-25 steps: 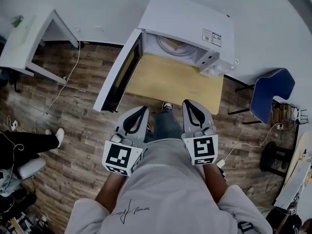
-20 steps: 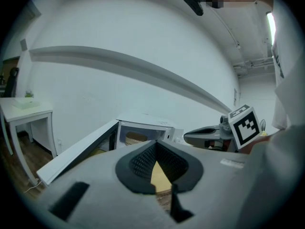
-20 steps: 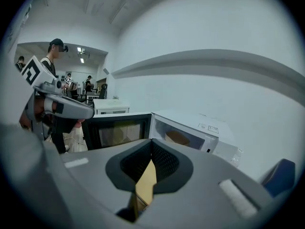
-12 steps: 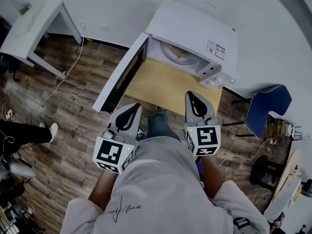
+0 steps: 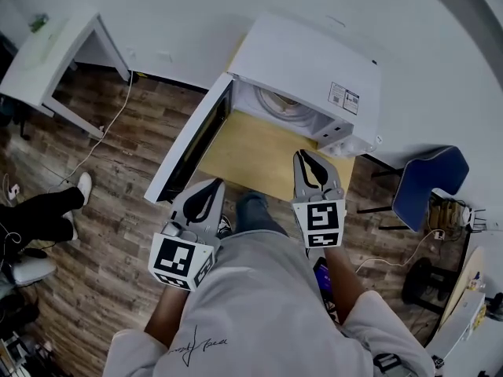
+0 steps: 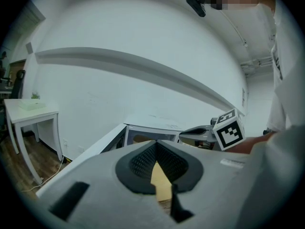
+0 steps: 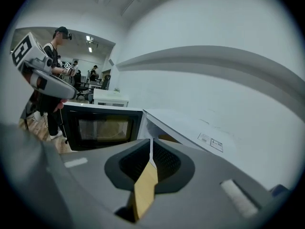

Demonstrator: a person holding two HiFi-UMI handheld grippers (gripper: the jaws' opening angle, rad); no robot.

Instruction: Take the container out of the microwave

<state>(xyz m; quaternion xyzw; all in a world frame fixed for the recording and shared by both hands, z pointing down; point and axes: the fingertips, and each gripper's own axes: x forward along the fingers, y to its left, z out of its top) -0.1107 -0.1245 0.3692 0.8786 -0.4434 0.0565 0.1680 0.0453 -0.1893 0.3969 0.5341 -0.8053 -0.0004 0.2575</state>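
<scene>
Container (image 5: 277, 103): round and pale, sitting inside the open cavity of the microwave (image 5: 314, 49), toward the back. Only part of it is showing under the roof edge, so what it is holding cannot be told.

The microwave is standing on a wooden table (image 5: 259, 151), with bare wood stretching from the cavity mouth toward both grippers. The door (image 5: 189, 140) is hanging swung out to the left of the cavity. Its free end is lying near the left gripper (image 5: 214, 183).

The right gripper (image 5: 301, 154) is hovering over the table's near edge, near the microwave's front right corner. A blue chair (image 5: 424, 183) is standing well apart to the right, and a white side table (image 5: 47, 45) far to the left.

Fingers:
- Left tips are meeting, with nothing between them.
- Right jaws have just been opening and are showing a narrow slit, also with nothing in it.

Only the head view is showing the container. The left gripper view is showing the cavity mouth and the right gripper's marker cube (image 6: 228, 131). The right gripper view is showing the door's dark window face-on and a label (image 7: 211, 142) on the microwave's top.
</scene>
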